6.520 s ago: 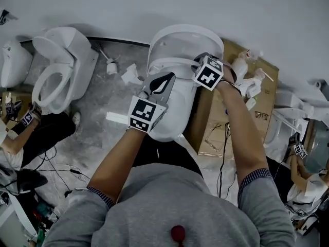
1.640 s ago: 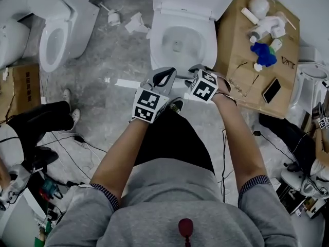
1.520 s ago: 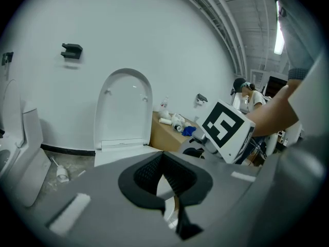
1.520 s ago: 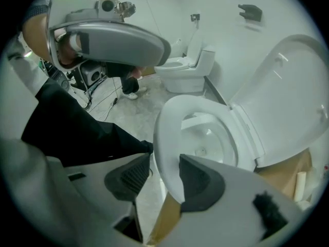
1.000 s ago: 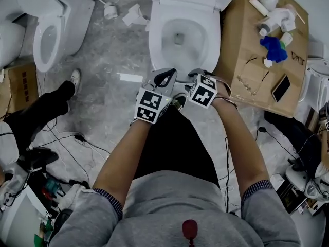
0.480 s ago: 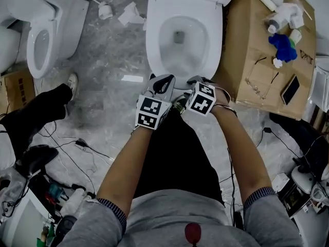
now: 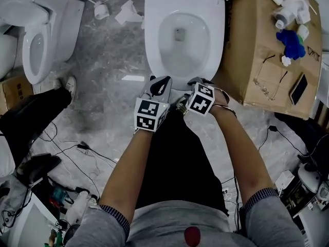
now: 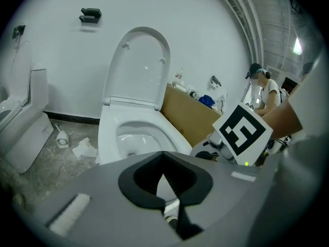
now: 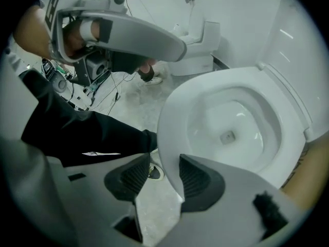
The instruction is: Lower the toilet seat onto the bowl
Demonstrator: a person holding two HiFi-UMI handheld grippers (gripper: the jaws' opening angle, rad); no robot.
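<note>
Since the toilet seat (image 7: 151, 40) lies flat on the bowl (image 7: 185, 50), lowering looks finished | left gripper (image 7: 161, 81) jaws together, empty | right gripper (image 7: 197, 81) jaws apart at seat's front edge | next: withdraw both

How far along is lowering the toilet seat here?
Done, it seems: the seat lies flat on the bowl, and only the lid stands upright. In hand: nothing. The left gripper has its jaws meeting at the tips, empty. The right gripper has its jaws apart at the seat's front edge, not clamped on it. Left: at most drawing the grippers away.
</note>
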